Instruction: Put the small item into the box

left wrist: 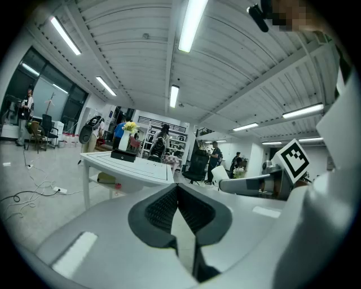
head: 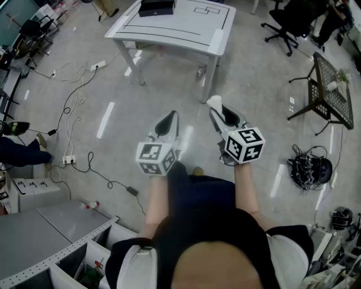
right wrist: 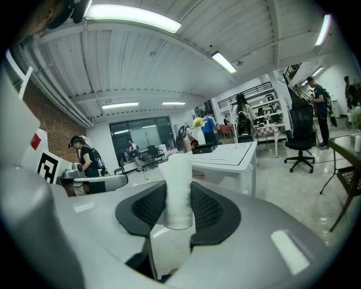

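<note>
A small white cylinder stands upright between the pads of my right gripper, which is shut on it. In the head view its white end pokes out past the right gripper. My left gripper is held beside it with its pads meeting at the tips and nothing between them. The black box lies on a white table some way ahead across the floor. The box also shows as a low dark box in the left gripper view and a dark box in the right gripper view.
Cables and power strips trail over the floor at left. A black office chair and a dark lattice side table stand at right, with a black tangle of gear below them. Grey cabinets sit at the lower left. People stand far off.
</note>
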Motion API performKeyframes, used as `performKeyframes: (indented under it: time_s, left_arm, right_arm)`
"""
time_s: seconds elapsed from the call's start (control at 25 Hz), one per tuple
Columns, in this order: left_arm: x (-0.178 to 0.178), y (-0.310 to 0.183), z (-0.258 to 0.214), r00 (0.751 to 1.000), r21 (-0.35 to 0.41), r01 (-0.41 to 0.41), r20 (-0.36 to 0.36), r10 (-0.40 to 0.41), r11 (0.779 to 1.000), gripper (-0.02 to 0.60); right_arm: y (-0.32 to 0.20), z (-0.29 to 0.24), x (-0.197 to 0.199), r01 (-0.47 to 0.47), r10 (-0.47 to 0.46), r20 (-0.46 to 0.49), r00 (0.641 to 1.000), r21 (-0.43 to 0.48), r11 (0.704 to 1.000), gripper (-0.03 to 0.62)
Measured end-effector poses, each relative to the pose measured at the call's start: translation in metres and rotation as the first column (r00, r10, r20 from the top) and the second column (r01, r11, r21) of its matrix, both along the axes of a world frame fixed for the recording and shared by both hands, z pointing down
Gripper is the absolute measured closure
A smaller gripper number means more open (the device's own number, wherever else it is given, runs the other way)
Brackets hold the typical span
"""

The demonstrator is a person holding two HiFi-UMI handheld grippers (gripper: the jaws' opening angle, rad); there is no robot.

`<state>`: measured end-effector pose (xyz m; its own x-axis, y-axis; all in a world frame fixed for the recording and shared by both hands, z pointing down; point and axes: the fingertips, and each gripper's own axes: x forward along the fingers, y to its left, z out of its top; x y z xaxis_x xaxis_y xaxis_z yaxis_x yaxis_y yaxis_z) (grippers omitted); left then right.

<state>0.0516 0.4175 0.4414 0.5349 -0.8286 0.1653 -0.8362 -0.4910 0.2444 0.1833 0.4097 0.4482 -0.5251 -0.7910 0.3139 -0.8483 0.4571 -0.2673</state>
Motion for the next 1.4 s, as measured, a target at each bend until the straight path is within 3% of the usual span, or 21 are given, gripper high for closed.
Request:
performKeyframes:
  time_s: [0.36,0.72,1.4]
  left_arm:
    - [-0.004,0.013,0.004,0.999,-0.014,0.039,0.010,-0.039,0.999,0.573]
    - [-0.006,0.005,0.009,0.999,-0.043,0.026,0.027,-0.024,0.999,0.573]
    - [-0.007,-0.009,0.000,0.999,-0.031,0.043,0.030,-0.042,0.999,0.573]
  right_arm:
    - [0.008,-0.002,-0.006,0.034,-0.034,0.011,0.999,0.001,0.999,0.459]
    - [-0.005,-0.006,-0.009,0.026,-0.026,0.031,0.999,0.003,1.000,0.457]
    - [-0.023,-0.016,-0.017,0.033,-0.034,0.065,0.997,0.025,0.999,0.457]
